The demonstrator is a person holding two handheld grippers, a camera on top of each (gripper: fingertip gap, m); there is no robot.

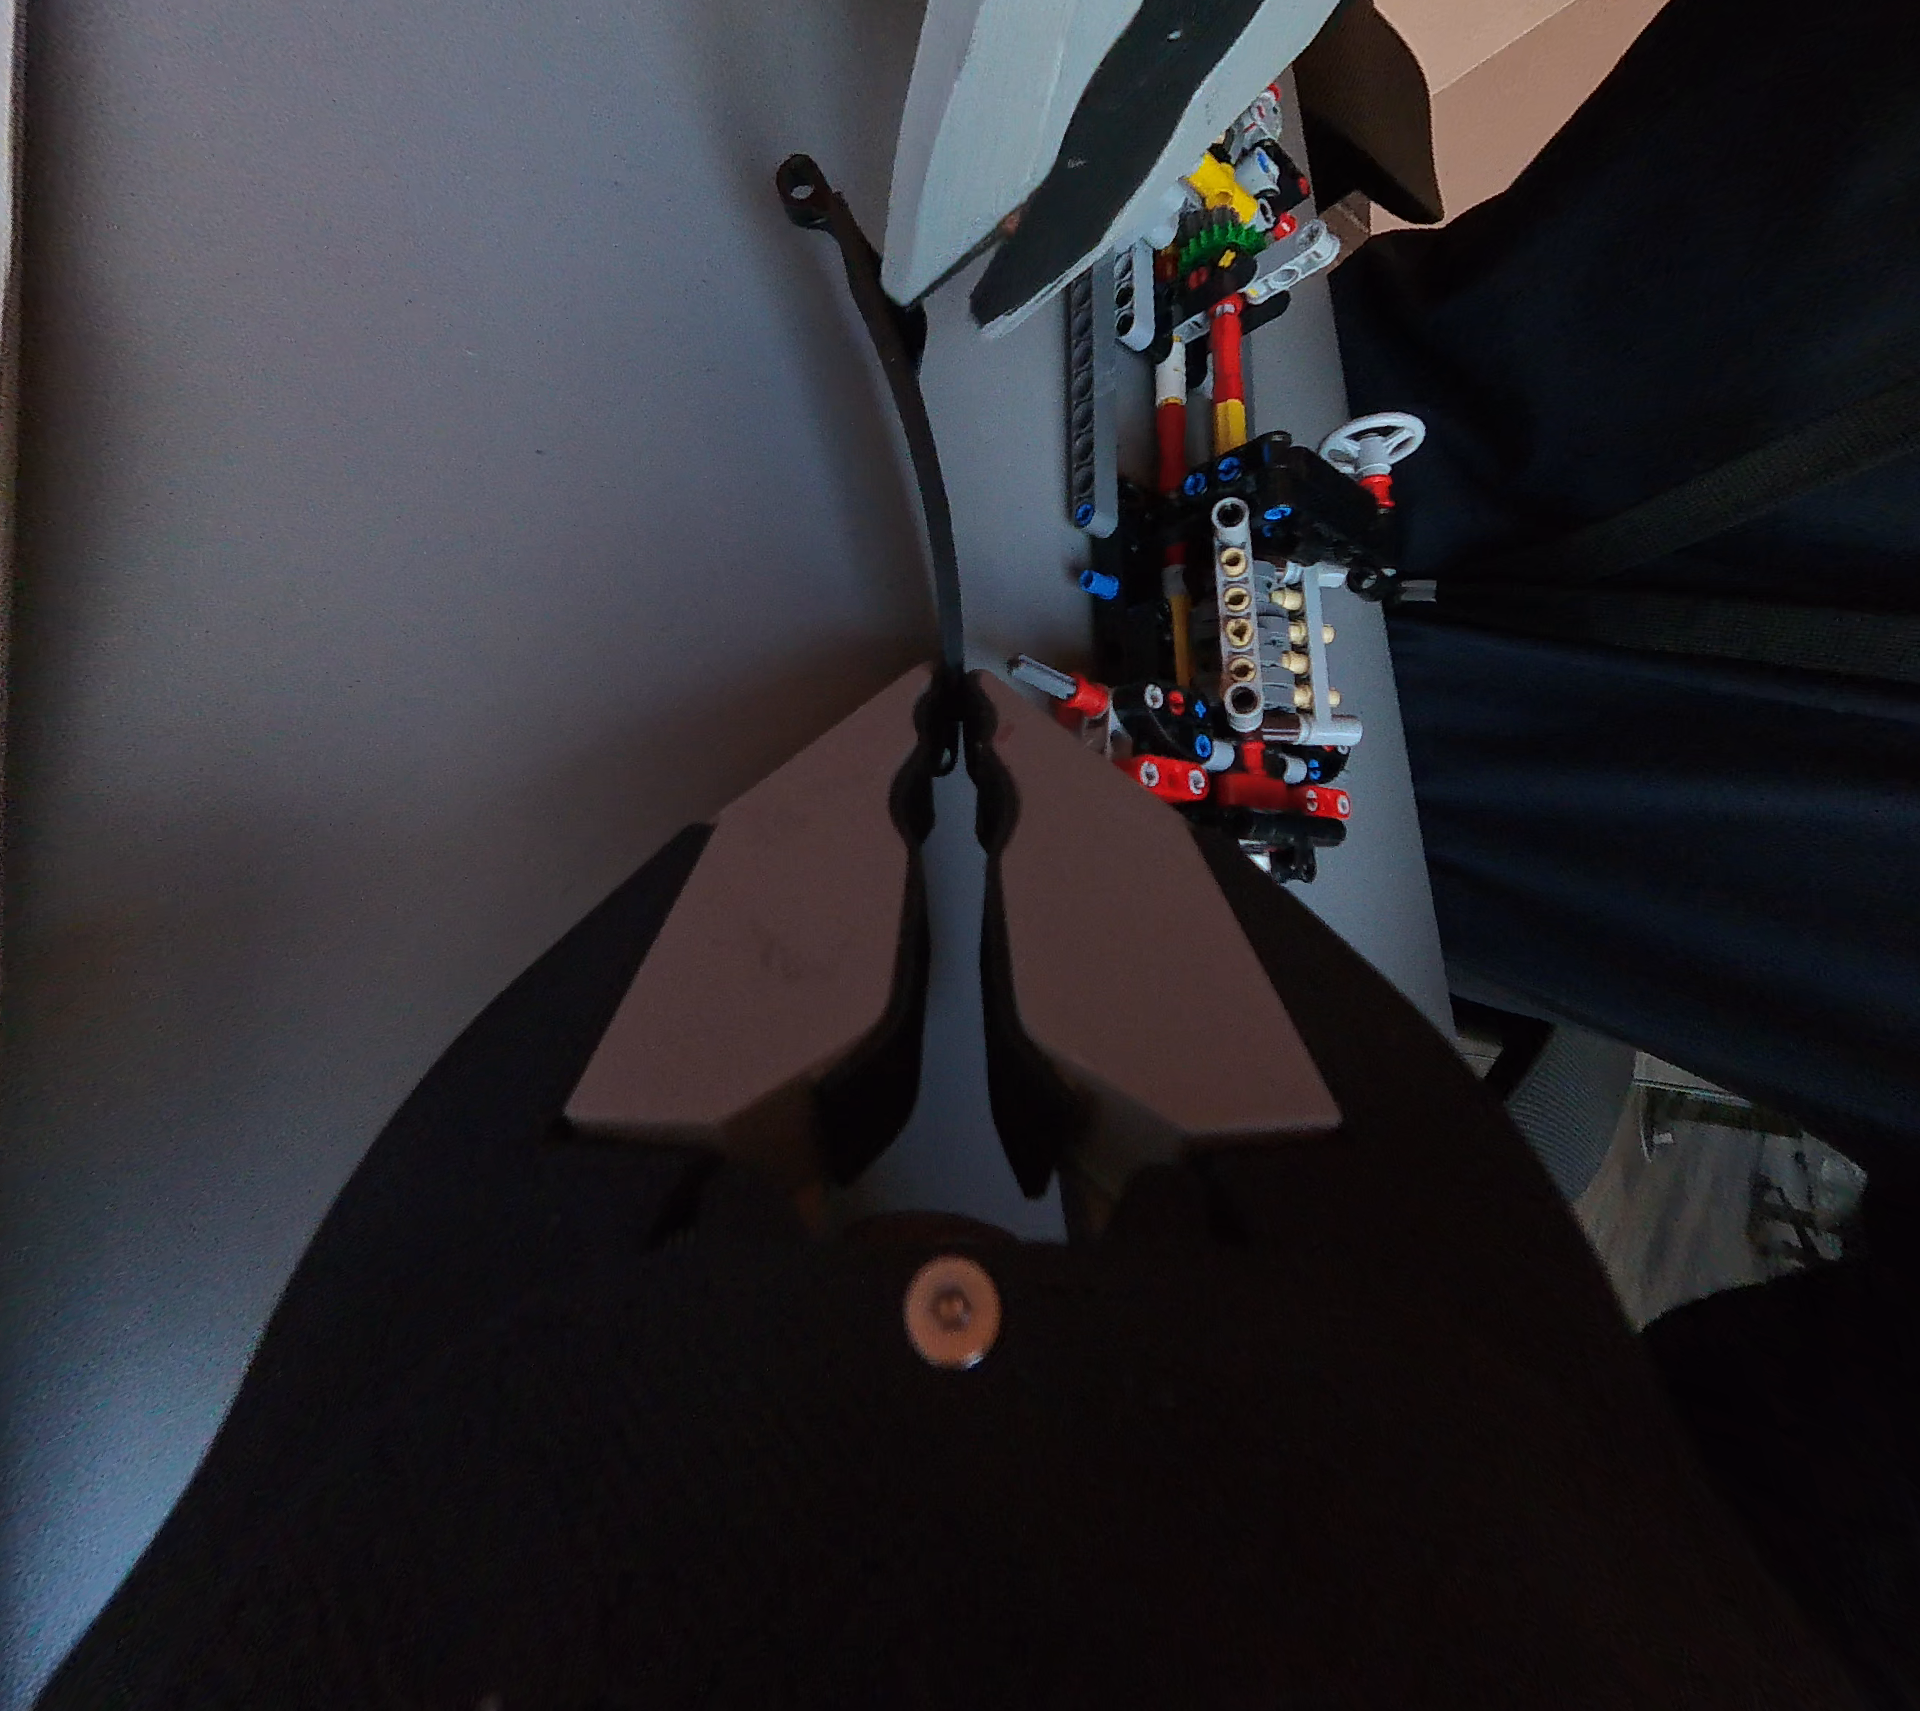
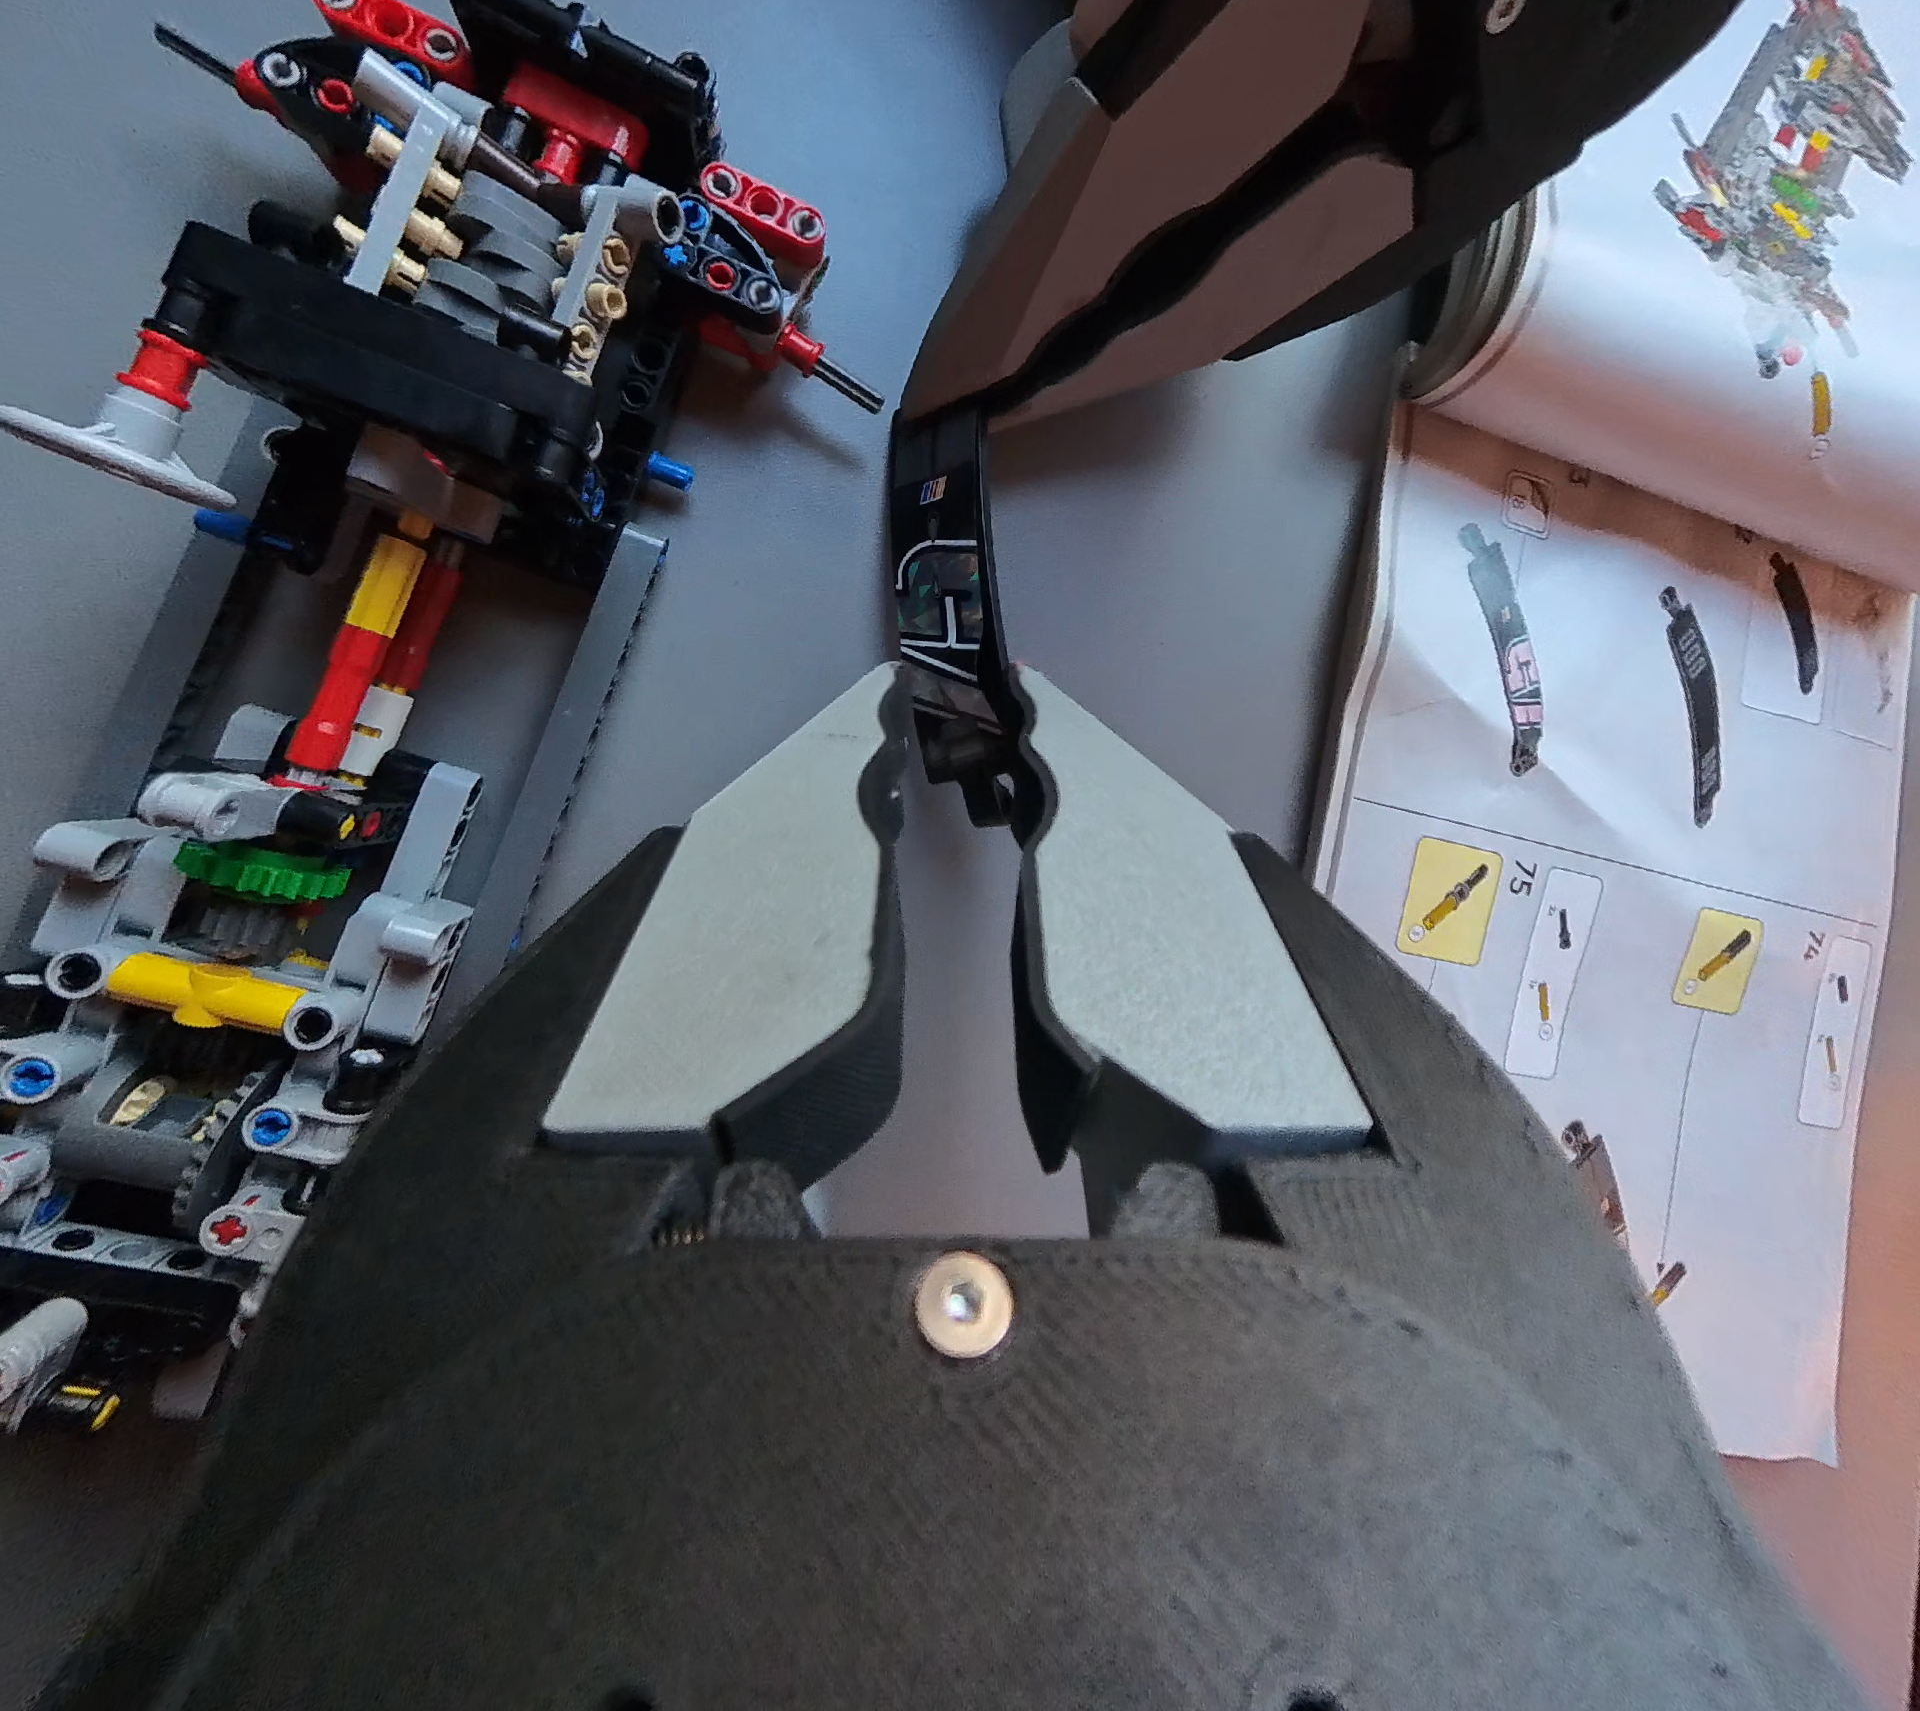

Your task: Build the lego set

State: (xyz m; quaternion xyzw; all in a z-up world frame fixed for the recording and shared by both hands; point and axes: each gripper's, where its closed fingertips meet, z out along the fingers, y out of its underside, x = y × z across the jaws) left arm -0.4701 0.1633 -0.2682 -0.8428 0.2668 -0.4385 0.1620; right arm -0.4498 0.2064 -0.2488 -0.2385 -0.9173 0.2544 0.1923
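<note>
Panel (image 2: 951,560), black, curved, pinched at both ends: my left tool (image 1: 951,705) one tip, right tool (image 2: 961,726) other; brick chassis (image 2: 416,456) beside on worktop (image 2: 1174,581).

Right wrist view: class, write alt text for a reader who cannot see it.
A curved black panel with a sticker is held at both ends: the right gripper grips its near end, the left gripper its far end, above a grey table. A brick-built chassis lies to the left, an open instruction booklet to the right.
</note>
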